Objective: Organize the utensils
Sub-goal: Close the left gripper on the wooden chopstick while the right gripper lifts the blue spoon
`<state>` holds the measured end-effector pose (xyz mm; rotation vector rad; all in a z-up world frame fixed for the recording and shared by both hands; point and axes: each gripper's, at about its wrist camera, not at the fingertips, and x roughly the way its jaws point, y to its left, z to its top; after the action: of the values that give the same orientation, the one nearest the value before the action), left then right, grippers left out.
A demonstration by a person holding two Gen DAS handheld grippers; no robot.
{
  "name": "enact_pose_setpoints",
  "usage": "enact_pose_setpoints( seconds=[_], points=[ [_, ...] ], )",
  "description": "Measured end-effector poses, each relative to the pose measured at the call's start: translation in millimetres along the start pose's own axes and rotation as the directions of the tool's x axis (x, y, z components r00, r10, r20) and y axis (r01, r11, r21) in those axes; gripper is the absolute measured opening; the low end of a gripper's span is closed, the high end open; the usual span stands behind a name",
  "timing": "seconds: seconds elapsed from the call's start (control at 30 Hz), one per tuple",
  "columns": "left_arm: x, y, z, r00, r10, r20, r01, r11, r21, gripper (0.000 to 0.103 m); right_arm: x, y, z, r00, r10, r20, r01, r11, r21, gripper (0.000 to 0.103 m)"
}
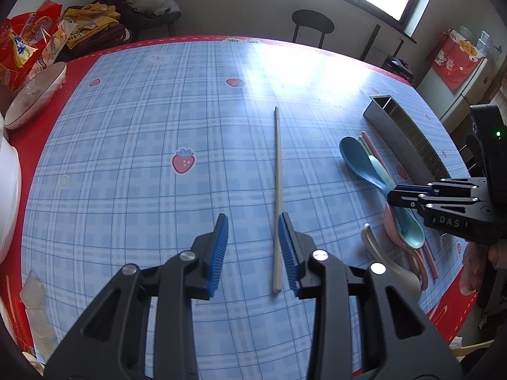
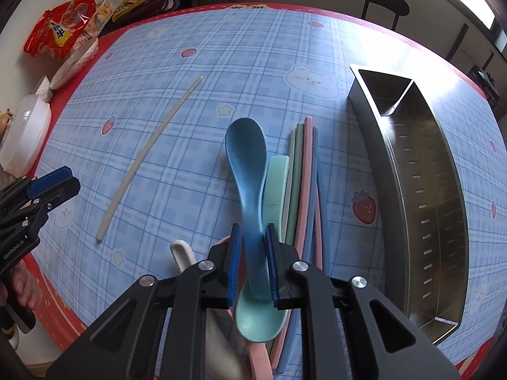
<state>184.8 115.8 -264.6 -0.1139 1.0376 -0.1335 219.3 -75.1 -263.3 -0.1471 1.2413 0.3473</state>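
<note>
Two grippers we see over the table (image 1: 126,126): our left gripper (image 1: 253,253), jaws spread, straddles the cream chopstick (image 1: 277,190), left of the steel holder (image 2: 412,190); our right gripper (image 2: 253,262) pinches the blue spoon (image 2: 245,158) beside that holder.

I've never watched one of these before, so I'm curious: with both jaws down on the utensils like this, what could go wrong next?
1. The right gripper clamps the blue spoon at its narrow handle, so the heavy bowl end may swing or slip.
2. That spoon rests on the mint spoon and chopsticks, so lifting it could scatter them.
3. The left gripper has the thin white chopstick against one jaw only, so closing may push it sideways.
</note>
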Motion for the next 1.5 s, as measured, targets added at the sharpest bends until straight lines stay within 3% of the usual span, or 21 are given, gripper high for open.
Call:
enact_pose_setpoints(
  seconds=[0.3, 0.37, 0.8, 1.1, 1.17, 1.23, 1.3, 1.5],
  points=[
    [12.9, -4.8, 0.2, 0.999, -0.033, -0.031, 0.033, 0.999, 0.015, 0.035, 6.1, 12.1, 3.0, 0.998, -0.056, 0.015, 0.056, 0.998, -0.027, 0.018],
    [17.9, -6.9, 0.7, 0.999, -0.036, -0.039, 0.037, 0.999, 0.017, 0.035, 7.0, 10.6, 2.9, 0.999, -0.037, 0.0, 0.037, 0.999, -0.022, 0.014],
    [50.9, -20.3, 10.3, 0.996, -0.035, -0.085, 0.038, 0.998, 0.041, 0.035, 12.4, 0.8, 1.4, 0.994, 0.1, -0.037, -0.097, 0.992, 0.079, 0.013],
    [67.8, -40.9, 22.5, 0.996, 0.07, -0.058, -0.059, 0.984, 0.17, 0.035, 18.7, -9.5, 12.8, 0.984, 0.174, -0.035, -0.165, 0.968, 0.188, 0.013],
    [67.5, -39.7, 22.1, 0.994, 0.091, -0.059, -0.08, 0.981, 0.177, 0.031, 20.0, -7.8, 16.9, 0.986, 0.166, -0.035, -0.157, 0.971, 0.182, 0.013],
    [66.9, -37.5, 21.0, 0.992, 0.115, -0.053, -0.103, 0.978, 0.181, 0.018, 22.2, -6.1, 21.5, 0.985, 0.167, -0.033, -0.158, 0.97, 0.183, 0.013],
    [66.1, -33.4, 20.7, 0.992, 0.116, -0.053, -0.105, 0.98, 0.169, 0.012, 23.2, -5.7, 23.9, 0.987, 0.159, -0.033, -0.151, 0.973, 0.172, 0.013],
    [58.4, -21.8, 13.2, 0.992, 0.098, -0.073, -0.089, 0.988, 0.126, 0.011, 25.2, 15.1, 28.2, 0.99, 0.121, -0.073, -0.117, 0.992, 0.055, 0.007]
  ],
)
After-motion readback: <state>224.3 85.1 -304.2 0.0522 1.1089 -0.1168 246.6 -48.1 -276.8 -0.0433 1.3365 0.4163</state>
